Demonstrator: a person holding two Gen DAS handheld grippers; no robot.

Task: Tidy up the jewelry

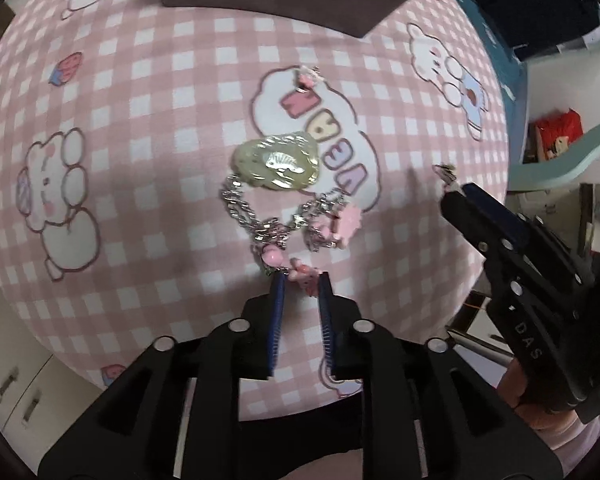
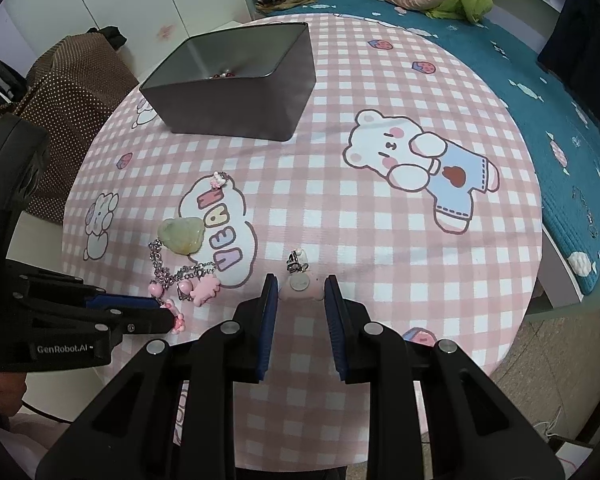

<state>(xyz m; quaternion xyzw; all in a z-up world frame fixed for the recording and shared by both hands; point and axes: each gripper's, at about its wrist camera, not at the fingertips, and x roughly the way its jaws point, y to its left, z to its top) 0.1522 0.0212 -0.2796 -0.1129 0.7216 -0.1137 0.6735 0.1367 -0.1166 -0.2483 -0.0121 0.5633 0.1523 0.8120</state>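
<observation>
Jewelry is lying loose on the checked tablecloth (image 2: 340,220), waiting for the box (image 2: 236,80) at twelve o'clock. Left gripper (image 1: 302,280) is straddling the bracelet (image 1: 276,204) unclenched; right gripper (image 2: 300,286) is pinching a pink charm (image 2: 300,286).

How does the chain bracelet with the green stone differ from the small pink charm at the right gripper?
The chain bracelet is long, with a green stone and several pink charms; the pink charm is one small piece. The bracelet lies spread on the tablecloth; the charm sits clamped in the right gripper. Both are outside the dark box.
</observation>
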